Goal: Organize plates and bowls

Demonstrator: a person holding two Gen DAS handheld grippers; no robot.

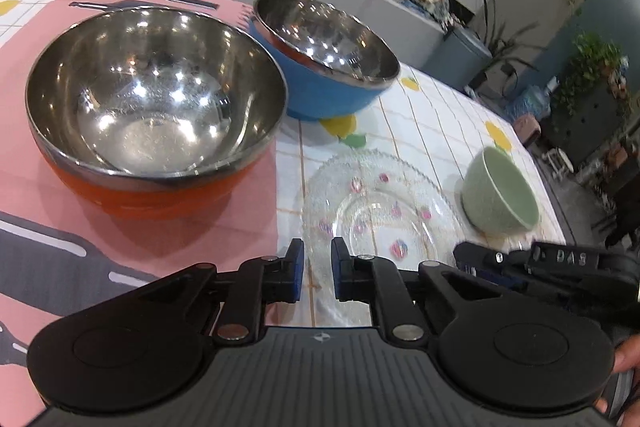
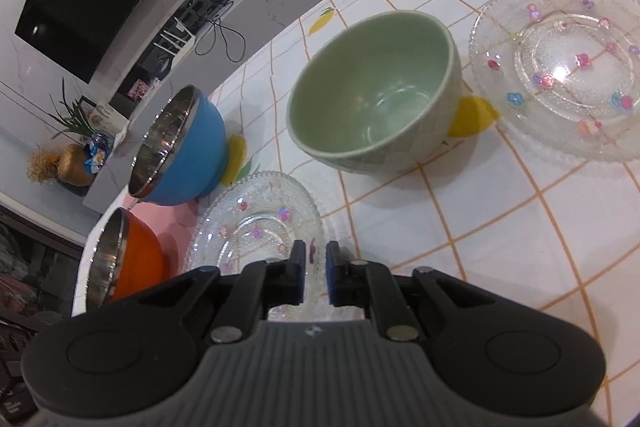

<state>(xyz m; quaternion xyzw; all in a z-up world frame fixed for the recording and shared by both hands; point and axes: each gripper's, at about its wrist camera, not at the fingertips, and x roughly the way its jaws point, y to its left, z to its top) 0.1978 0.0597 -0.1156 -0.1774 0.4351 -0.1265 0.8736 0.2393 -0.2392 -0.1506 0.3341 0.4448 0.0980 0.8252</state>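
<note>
Gripping opposite rims of one flowered glass plate (image 1: 380,211), the left gripper (image 1: 317,267) and right gripper (image 2: 316,267) had nearly closed jaws; no legible writing showed.

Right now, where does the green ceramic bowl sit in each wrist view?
Left wrist view: green bowl at right of centre, just right of the nearer glass plate.
Right wrist view: green bowl at centre, above the same plate.
Shared landmark: the blue steel-lined bowl, beyond that plate in both views.
</note>
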